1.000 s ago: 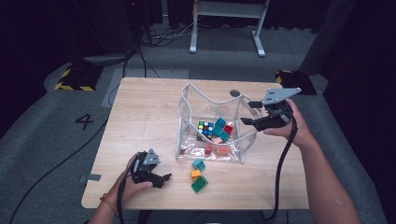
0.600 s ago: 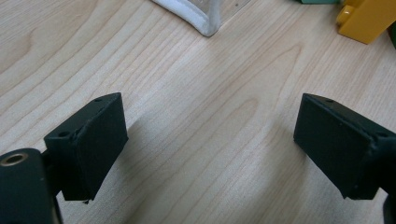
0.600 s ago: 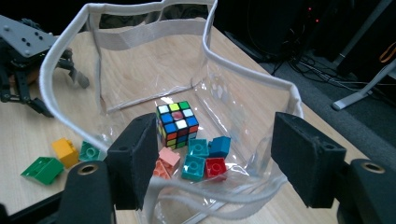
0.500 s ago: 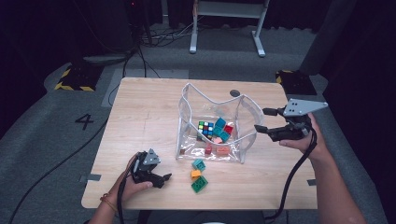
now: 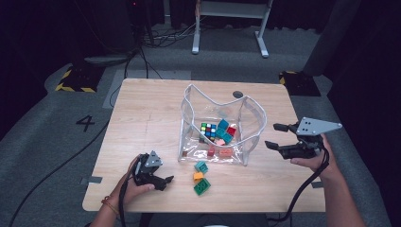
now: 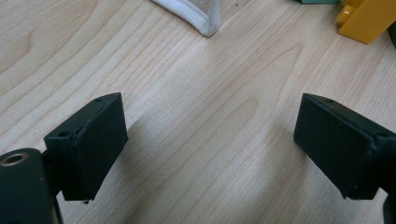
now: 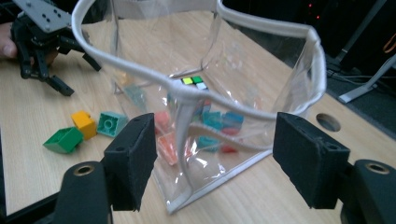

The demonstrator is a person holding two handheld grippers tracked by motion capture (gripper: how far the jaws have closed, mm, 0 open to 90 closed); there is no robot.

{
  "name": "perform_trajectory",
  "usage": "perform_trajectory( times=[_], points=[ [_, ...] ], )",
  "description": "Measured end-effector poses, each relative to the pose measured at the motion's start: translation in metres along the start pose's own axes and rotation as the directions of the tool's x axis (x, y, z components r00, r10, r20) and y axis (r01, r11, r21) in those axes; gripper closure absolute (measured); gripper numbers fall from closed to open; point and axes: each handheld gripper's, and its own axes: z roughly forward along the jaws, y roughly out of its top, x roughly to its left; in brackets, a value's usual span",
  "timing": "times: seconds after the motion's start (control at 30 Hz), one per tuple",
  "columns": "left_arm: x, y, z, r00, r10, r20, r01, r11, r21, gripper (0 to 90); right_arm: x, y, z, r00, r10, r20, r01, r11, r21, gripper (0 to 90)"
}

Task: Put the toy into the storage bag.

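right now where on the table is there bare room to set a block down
The broad left half of the table, between its left edge and the clear bag, is bare. So is the far strip behind the bag. It is crowded in front of the bag, where the teal block, orange block and green block lie.

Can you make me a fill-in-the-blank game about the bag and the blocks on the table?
1. The clear bag stands on a table made of ____.
2. On the table outside the bag lie ____ blocks.
3. The block between the teal block and the green block is ____.
4. The jaws of the left gripper are ____.

Missing words: wood; three; orange; open
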Motion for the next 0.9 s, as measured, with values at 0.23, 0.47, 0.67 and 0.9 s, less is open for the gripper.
perform_trajectory(
  times=[0.23,0.47,0.67,0.9],
  points=[
    [0.000,0.000,0.000,1.0000,-0.002,-0.001,0.002,1.0000,-0.001,9.8,0.008,-0.019,0.006,0.9997,0.015,-0.021,-0.015,1.000,0.012,31.1],
    [0.000,0.000,0.000,1.0000,-0.002,0.000,0.002,1.0000,-0.001,9.8,0.026,-0.043,0.023,0.9953,0.032,-0.091,-0.029,0.999,0.032,33.3],
    [0.000,0.000,0.000,1.0000,-0.001,0.000,0.001,1.0000,0.000,9.8,0.050,-0.065,0.048,0.9857,0.027,-0.166,-0.015,0.997,0.077,34.1],
    [0.000,0.000,0.000,1.0000,0.001,0.000,-0.001,1.0000,0.001,9.7,0.070,-0.077,0.073,0.9667,0.031,-0.254,-0.005,0.995,0.101,34.5]
  ],
)
